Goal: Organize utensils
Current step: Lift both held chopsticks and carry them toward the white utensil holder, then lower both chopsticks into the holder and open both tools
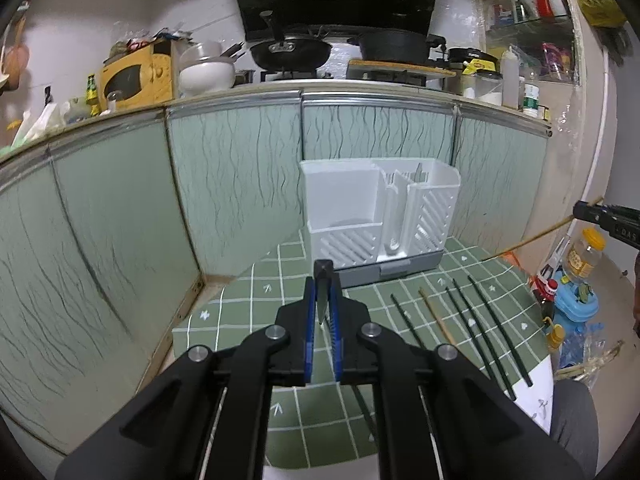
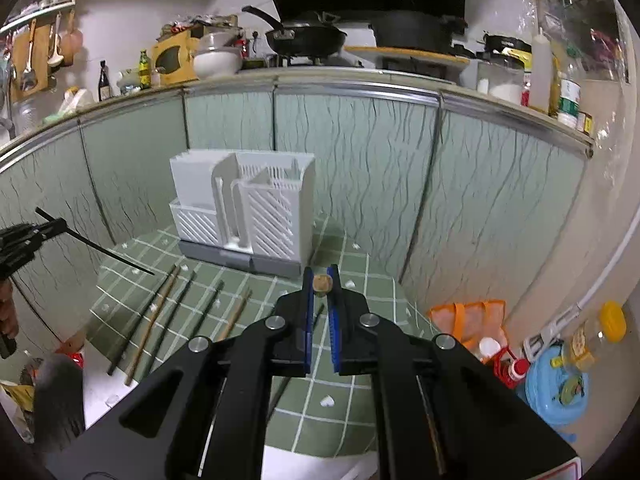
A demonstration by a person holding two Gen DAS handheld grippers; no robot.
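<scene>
Left wrist view: a dark chopstick [image 1: 323,280] is clamped end-on between the narrow blue pads of the left gripper [image 1: 323,300], raised above the green tiled mat [image 1: 240,300]. The white utensil holder [image 1: 376,216] is seen at the far edge of the mat, against the green cabinet doors [image 1: 236,184], and its compartments are slotted. Loose chopsticks [image 1: 472,332] are laid in a row on the mat, to the right of this gripper. In the right wrist view, a wooden chopstick [image 2: 322,283] is pinched end-on by the right gripper [image 2: 322,292], also above the mat. A blue plastic container [image 2: 556,392] is seen on the floor beside the mat.
</scene>
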